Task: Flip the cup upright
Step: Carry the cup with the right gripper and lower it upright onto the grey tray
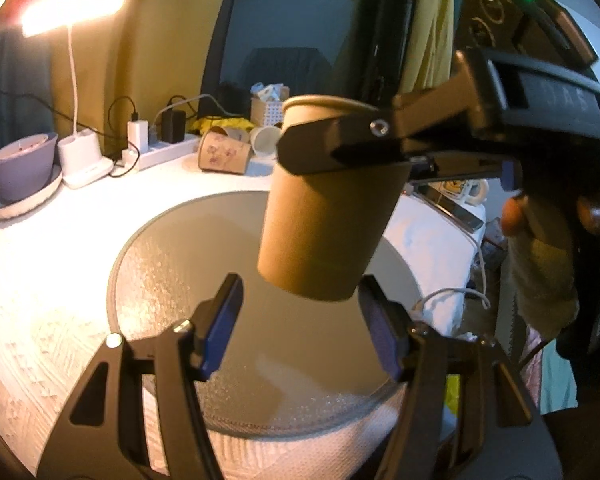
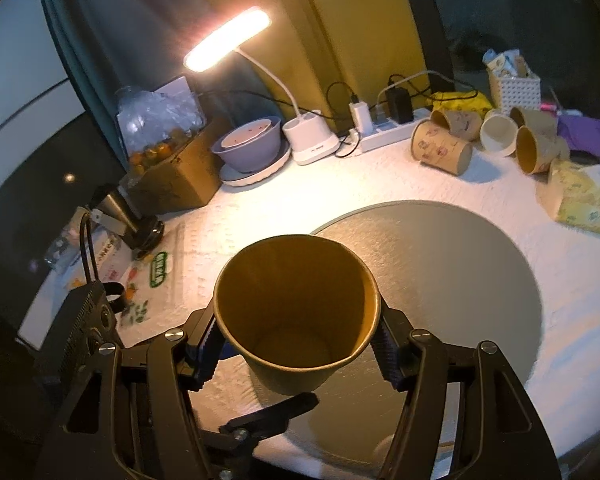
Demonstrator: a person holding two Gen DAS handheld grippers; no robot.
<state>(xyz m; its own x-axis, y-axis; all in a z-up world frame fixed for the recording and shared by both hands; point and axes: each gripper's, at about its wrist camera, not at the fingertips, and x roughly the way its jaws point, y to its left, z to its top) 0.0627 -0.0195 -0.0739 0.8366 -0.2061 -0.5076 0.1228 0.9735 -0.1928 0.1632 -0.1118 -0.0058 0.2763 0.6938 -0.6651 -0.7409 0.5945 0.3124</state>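
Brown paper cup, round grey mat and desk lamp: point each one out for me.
Brown paper cup (image 2: 296, 312): right wrist view, inner wall.
Round grey mat (image 2: 452, 280): right wrist view, bare surface right of the cup.
Desk lamp (image 2: 228, 40): right wrist view, lit head.

Lit desk lamp (image 2: 228, 40), purple bowl (image 2: 247, 143) on a plate, power strip (image 2: 388, 136), toppled printed cups (image 2: 442, 146) behind.

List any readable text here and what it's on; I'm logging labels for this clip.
Nothing reads with certainty.
Right gripper housing: embossed letters, too blurred.
Green label on printed sheet: too small and tilted.
Patterned cups: pictures only, no legible words.
Held cup: plain.
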